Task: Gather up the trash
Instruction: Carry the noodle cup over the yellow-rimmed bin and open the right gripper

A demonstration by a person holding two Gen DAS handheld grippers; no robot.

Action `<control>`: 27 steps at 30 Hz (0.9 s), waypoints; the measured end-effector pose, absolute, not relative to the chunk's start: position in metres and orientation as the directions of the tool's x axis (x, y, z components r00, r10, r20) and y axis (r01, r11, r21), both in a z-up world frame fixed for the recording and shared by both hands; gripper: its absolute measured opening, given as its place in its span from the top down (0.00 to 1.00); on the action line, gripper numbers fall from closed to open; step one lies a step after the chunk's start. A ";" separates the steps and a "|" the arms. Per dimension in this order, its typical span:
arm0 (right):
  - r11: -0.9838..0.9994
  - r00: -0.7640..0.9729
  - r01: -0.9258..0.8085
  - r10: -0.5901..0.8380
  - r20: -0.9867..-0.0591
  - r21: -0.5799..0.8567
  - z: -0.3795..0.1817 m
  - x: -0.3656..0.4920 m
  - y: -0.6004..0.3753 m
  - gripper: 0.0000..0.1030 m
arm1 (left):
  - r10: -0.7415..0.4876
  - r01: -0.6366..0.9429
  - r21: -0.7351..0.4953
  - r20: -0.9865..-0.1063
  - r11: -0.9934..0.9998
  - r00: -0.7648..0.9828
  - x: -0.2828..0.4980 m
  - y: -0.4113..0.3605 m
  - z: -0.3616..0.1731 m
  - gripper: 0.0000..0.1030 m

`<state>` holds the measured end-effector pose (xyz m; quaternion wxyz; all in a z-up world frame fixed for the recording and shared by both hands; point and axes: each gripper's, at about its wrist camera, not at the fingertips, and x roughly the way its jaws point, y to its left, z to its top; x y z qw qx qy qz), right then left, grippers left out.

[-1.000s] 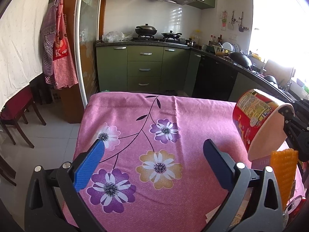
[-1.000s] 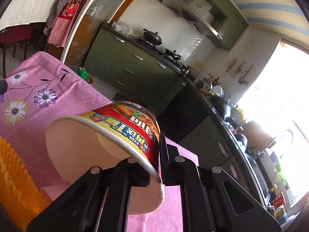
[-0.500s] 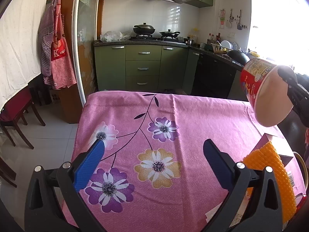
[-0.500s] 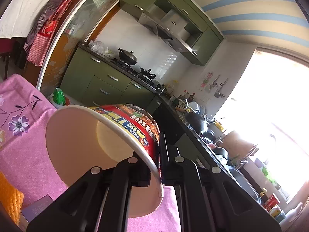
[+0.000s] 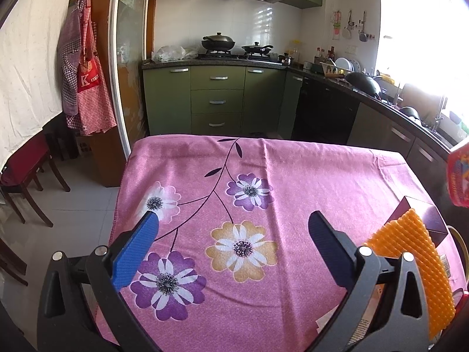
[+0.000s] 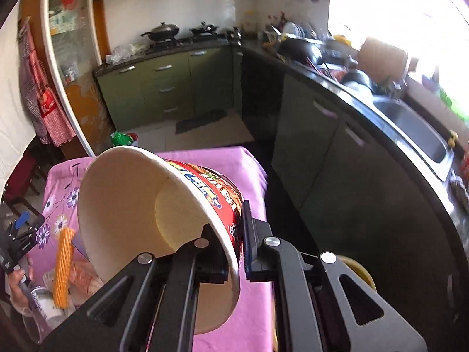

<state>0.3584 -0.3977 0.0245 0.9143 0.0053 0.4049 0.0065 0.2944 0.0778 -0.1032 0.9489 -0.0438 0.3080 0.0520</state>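
My right gripper (image 6: 236, 240) is shut on the rim of an empty red instant-noodle cup (image 6: 140, 202), held tilted above the right edge of the pink flowered tablecloth (image 6: 252, 316). A sliver of the cup shows at the right edge of the left wrist view (image 5: 458, 176). My left gripper (image 5: 231, 234) is open and empty above the tablecloth (image 5: 293, 176). An orange foam net (image 5: 422, 264) and a dark purple box (image 5: 431, 217) lie at the table's right side. The net (image 6: 63, 267) also shows in the right wrist view.
More wrappers and a small white cup (image 6: 49, 305) lie near the net. A round yellow-rimmed bin (image 6: 356, 270) stands on the floor right of the table. Green kitchen cabinets (image 5: 217, 99) lie beyond, and a red chair (image 5: 20, 170) stands at the left.
My right gripper has carried the cup further right and turned, so the cup has nearly left the left wrist view. The left gripper has stayed open and still.
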 end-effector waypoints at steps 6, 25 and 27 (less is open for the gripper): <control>0.976 0.487 0.208 -0.052 -0.872 0.058 -0.003 0.315 -0.528 0.92 | 0.073 -0.117 -0.036 -0.593 0.993 0.802 0.296 0.073 -0.105 0.05; 0.889 0.113 0.443 0.075 -0.991 0.117 -0.219 0.327 -0.623 0.56 | 0.056 -0.105 -0.045 -0.611 0.993 0.790 0.301 0.074 -0.112 0.05; 0.900 0.110 0.431 0.017 -0.994 0.063 -0.218 0.323 -0.623 0.55 | 0.054 -0.100 -0.041 -0.612 0.994 0.789 0.301 0.072 -0.112 0.05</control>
